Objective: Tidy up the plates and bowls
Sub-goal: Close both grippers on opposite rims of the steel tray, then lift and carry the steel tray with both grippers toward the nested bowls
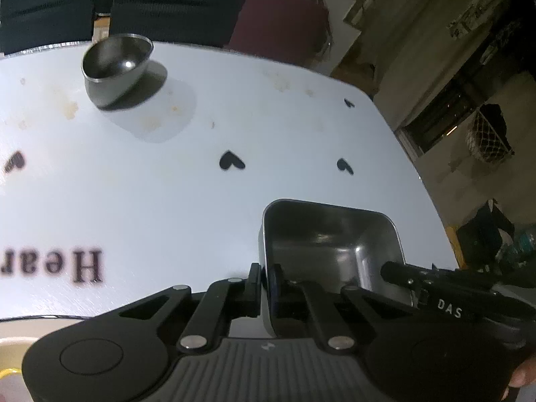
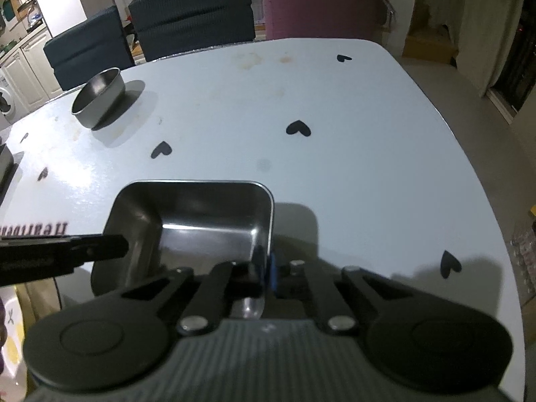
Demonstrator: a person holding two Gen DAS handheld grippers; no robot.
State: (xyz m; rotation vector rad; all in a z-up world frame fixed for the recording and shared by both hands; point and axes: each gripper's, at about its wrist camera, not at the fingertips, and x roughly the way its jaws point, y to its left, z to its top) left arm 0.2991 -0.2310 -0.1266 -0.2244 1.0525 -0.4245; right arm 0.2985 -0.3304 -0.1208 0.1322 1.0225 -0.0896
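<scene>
A rectangular steel dish [image 1: 331, 244] sits near the front of the white table [image 1: 167, 201]. My left gripper [image 1: 266, 278] is shut on the dish's left wall, one pad inside and one outside. In the right wrist view my right gripper [image 2: 264, 271] is shut on the right wall of the same dish [image 2: 201, 224]. Each view shows the other gripper's black finger [image 1: 418, 278] [image 2: 67, 251] reaching in from the opposite side. A round steel bowl [image 1: 115, 67] [image 2: 98, 97] stands empty at the far left of the table, well apart from both grippers.
Black heart prints and lettering mark the table top [image 2: 335, 167]. Two dark chairs [image 2: 191, 10] and a maroon chair [image 2: 318, 3] stand behind the far edge. The table's rounded right edge [image 2: 469, 154] drops to the floor. A dark object [image 2: 5, 167] sits at the left edge.
</scene>
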